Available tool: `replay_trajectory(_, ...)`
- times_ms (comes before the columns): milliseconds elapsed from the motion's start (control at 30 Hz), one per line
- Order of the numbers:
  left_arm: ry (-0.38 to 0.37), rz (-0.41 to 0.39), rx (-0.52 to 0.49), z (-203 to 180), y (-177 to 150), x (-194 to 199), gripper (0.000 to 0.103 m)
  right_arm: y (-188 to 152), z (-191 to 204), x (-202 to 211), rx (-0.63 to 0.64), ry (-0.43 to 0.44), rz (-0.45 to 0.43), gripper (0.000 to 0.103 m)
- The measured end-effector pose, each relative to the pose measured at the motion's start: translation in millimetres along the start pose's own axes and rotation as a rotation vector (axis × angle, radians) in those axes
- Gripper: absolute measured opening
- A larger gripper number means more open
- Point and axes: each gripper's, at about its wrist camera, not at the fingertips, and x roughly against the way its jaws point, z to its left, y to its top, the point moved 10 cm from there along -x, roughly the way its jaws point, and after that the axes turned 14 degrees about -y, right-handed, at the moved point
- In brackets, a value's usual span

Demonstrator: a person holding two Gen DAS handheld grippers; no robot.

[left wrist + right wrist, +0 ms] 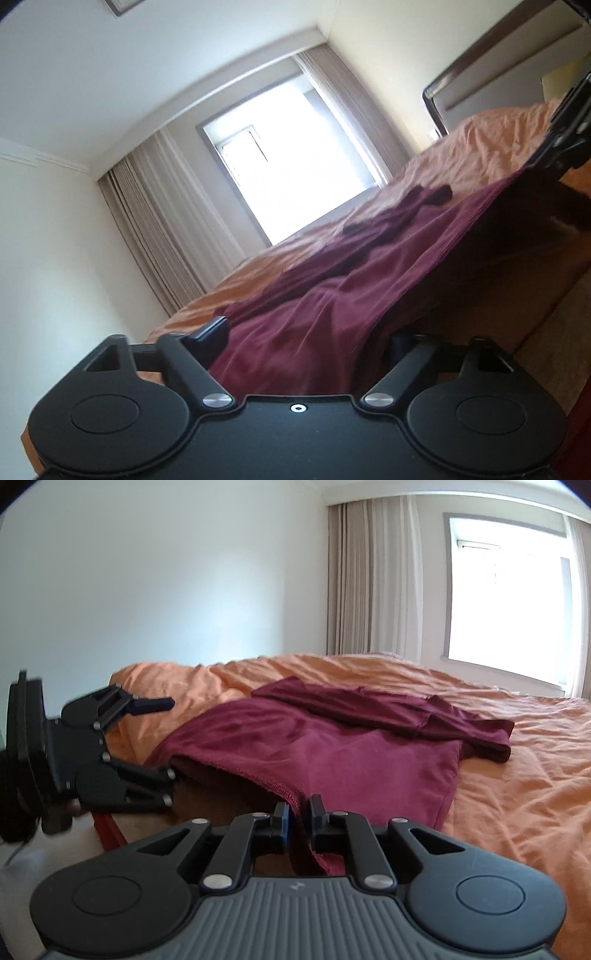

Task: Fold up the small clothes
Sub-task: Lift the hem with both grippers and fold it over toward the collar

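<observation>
An orange duvet (517, 775) covers the bed, and on it a maroon garment (332, 753) lies spread near the front edge, its sleeves folded across its far part and its near hem hanging over the bed's side. The left gripper (170, 734) stands at that hem's left corner with its fingers spread wide, one finger (155, 703) above the duvet and the cloth passing between them without being pinched. The right gripper (298, 814) has its fingers drawn narrow on the hem's edge.

Left tool (306, 339) right finger hidden under maroon garment (332, 295)
</observation>
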Motion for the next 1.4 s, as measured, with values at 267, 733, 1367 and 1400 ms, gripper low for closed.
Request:
replay_trajectory(267, -0.067, 0.099, 0.019, -3, -26, -7, 0.05, -11, -1, -4, -0.009, -0.02, 0.02, 0.013)
replay_trajectory(733, -0.171, 0.096, 0.106, 29, 29, -11, 0.006, -28, 50, -20, 0.191, -0.104, -0.049, 0.092)
replay_trajectory(1367, -0.067, 0.201, 0.118, 22, -36, -17, 0.032, -14, 8, -3, 0.272, -0.363, -0.165, 0.03)
replay_trajectory(1400, -0.058, 0.203, 0.122, 27, -37, -16, 0.033, -18, 6, -4, 0.279, -0.355, -0.149, 0.037)
